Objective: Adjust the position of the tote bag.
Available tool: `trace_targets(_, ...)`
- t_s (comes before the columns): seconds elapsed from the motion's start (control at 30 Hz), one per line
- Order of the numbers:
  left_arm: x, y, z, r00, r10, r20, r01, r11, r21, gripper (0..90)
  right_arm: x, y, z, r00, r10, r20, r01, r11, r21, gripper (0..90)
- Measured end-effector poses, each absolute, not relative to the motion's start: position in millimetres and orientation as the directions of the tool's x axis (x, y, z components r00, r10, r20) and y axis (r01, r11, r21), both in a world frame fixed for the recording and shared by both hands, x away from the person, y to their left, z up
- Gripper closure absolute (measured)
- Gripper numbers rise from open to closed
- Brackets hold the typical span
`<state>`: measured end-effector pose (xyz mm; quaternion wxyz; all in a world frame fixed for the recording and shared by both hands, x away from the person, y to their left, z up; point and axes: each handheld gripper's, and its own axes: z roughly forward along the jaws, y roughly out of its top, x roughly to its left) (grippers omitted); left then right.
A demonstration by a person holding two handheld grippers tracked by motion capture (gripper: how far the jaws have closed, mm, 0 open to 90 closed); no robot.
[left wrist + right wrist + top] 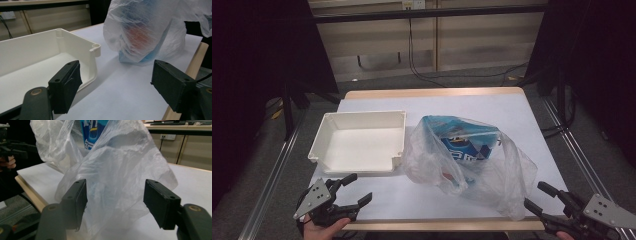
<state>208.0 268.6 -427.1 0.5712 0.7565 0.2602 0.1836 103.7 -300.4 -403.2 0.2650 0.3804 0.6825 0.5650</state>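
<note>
Two grippers sit at the near edge of the desk (512,107), one at each corner, each held in a hand. Left gripper (353,188): fingers apart with nothing between them, pointing toward the far right across the white desk surface. In the left gripper view its fingers (65,86) frame bare desk, with the tray to one side and the bag farther ahead.

Right gripper (539,196): fingers apart, pointing toward the far left at the bag. In the right gripper view the fingers (75,202) stand either side of a fold of the bag's loose plastic; the pads are clear of it — no grip.

Plastic bag (492,175): clear, crumpled, resting on the desk right of centre, mouth open toward the far side. Its near right corner trails to the desk edge, just beside the right gripper. Inside stands a blue packet (464,145) with white print, tilted; a reddish patch shows through the plastic lower down, item not identifiable.

White tray (319,140): shallow, rectangular, nothing inside it, on the left half of the desk — its right wall just beside the bag, contact not determinable. Its near rim lies near the left gripper, apart from it.

Desk covering is white, with a wooden border visible at the near and far edges.
</note>
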Motion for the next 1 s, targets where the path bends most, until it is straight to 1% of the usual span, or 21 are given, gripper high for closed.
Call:
trace_targets(0.07, 208.0, 268.5, -426.5, 0.797, 0.604, -0.009, 0.184, -0.228, 0.956, 23.6, 101.5, -299.7, -403.8, -0.576, 0.814, 0.073, 0.228, 0.075, 0.971, 37.0)
trace_targets(0.2, 206.0, 263.1, -425.1, 0.804, 0.594, -0.018, 0.188, -0.226, 0.956, 24.6, 92.8, -296.3, -405.4, -0.598, 0.799, 0.062, 0.236, 0.101, 0.967, 41.1)
trace_targets(0.3, 205.3, 260.6, -424.7, 0.809, 0.588, -0.017, 0.187, -0.230, 0.955, 24.7, 89.9, -294.4, -405.9, -0.605, 0.793, 0.072, 0.243, 0.098, 0.965, 43.1)
trace_targets(0.4, 204.5, 257.0, -424.7, 0.830, 0.558, -0.014, 0.176, -0.237, 0.955, 25.0, 87.0, -289.7, -408.9, -0.643, 0.763, 0.068, 0.257, 0.131, 0.958, 46.6)
trace_targets(0.6, 205.4, 254.1, -424.2, 0.832, 0.555, -0.012, 0.180, -0.249, 0.952, 24.9, 92.6, -278.2, -412.7, -0.682, 0.727, 0.077, 0.276, 0.158, 0.948, 48.2)
trace_targets(0.67, 205.6, 253.5, -424.1, 0.834, 0.552, -0.013, 0.181, -0.251, 0.951, 25.2, 95.6, -276.5, -414.1, -0.690, 0.720, 0.076, 0.277, 0.165, 0.947, 48.3)
trace_targets(0.7, 205.5, 251.7, -424.0, 0.837, 0.547, -0.030, 0.194, -0.246, 0.950, 25.8, 97.0, -275.0, -415.1, -0.694, 0.715, 0.084, 0.280, 0.161, 0.946, 48.7)
trace_targets(0.87, 206.9, 249.1, -423.9, 0.844, 0.535, -0.024, 0.186, -0.251, 0.950, 26.0, 101.5, -269.9, -416.8, -0.705, 0.705, 0.072, 0.279, 0.183, 0.943, 48.6)
trace_targets(0.9, 206.6, 248.4, -423.6, 0.838, 0.544, -0.024, 0.190, -0.251, 0.949, 25.9, 102.9, -269.0, -418.0, -0.709, 0.701, 0.080, 0.287, 0.183, 0.940, 48.9)
trace_targets(0.97, 207.1, 247.8, -423.3, 0.841, 0.540, -0.023, 0.189, -0.254, 0.949, 26.0, 103.8, -268.0, -418.6, -0.708, 0.701, 0.077, 0.287, 0.186, 0.940, 49.6)
trace_targets(1.0, 207.1, 246.6, -423.0, 0.845, 0.534, -0.023, 0.188, -0.256, 0.948, 26.0, 104.9, -265.7, -419.7, -0.712, 0.699, 0.075, 0.293, 0.198, 0.935, 51.5)
